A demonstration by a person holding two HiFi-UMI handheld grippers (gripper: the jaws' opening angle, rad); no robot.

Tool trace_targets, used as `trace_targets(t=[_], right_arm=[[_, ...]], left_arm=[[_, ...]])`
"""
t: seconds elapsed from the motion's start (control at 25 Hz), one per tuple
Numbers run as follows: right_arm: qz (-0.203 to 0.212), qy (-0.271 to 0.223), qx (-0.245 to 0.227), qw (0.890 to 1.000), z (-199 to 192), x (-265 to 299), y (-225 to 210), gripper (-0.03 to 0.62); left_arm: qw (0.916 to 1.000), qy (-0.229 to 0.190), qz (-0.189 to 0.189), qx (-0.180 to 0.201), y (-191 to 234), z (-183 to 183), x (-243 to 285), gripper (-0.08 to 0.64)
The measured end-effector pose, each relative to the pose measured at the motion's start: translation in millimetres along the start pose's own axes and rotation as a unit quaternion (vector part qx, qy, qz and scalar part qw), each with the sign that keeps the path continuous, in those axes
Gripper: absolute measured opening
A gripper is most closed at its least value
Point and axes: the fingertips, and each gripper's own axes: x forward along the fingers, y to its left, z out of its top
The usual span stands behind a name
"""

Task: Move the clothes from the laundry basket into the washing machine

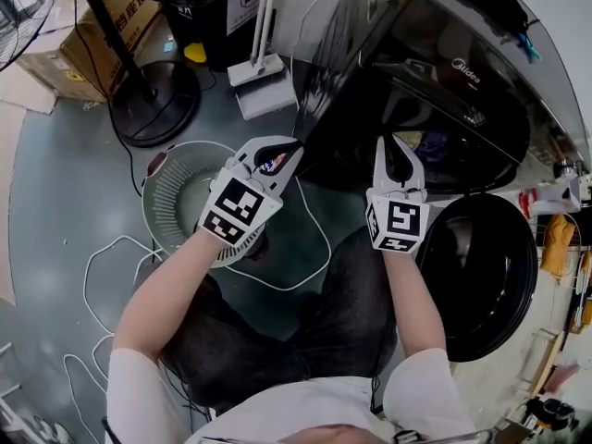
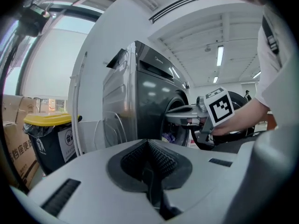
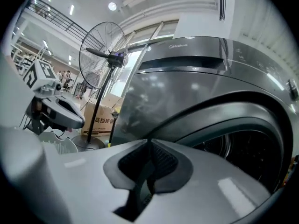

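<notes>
Clothes lie just beyond the right tool.

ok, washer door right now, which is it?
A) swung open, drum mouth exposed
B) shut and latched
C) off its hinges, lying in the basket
A: in the head view the round door stands swung out to the side of the washing machine, and the dark drum opening is uncovered.

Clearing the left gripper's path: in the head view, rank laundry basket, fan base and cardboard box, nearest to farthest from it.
1. Laundry basket, right beside the left gripper.
2. Fan base, upper left.
3. Cardboard box, top-left corner.
</notes>
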Motion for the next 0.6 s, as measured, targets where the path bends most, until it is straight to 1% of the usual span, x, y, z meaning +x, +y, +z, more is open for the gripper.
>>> trace_targets(t=[0.16,0.2,0.32,0.44,0.6], right_arm=[[0.027,-0.008,0.009,1.0,2.9,6.0,22.7,0.019],[0.034,-0.01,0.012,0.999,4.3,7.2,27.8,0.011],[0.053,-0.021,0.018,0.998,10.7,10.1,43.7,0.011],[0.074,-0.031,0.023,0.996,16.3,14.8,59.4,0.011],[0.104,-0.045,0.036,0.993,25.1,26.0,81.9,0.011]], left_arm=[[0.9993,-0.021,0.011,-0.027,9.0,11.6,-5.5,0.005],[0.9992,-0.024,0.014,-0.028,11.3,12.8,-6.9,0.005],[0.9989,-0.023,0.026,-0.032,19.1,13.2,-11.2,0.005],[0.9978,-0.033,0.037,-0.045,27.2,14.8,-14.7,0.005],[0.9968,-0.035,0.051,-0.052,35.7,11.8,-19.6,0.005]])
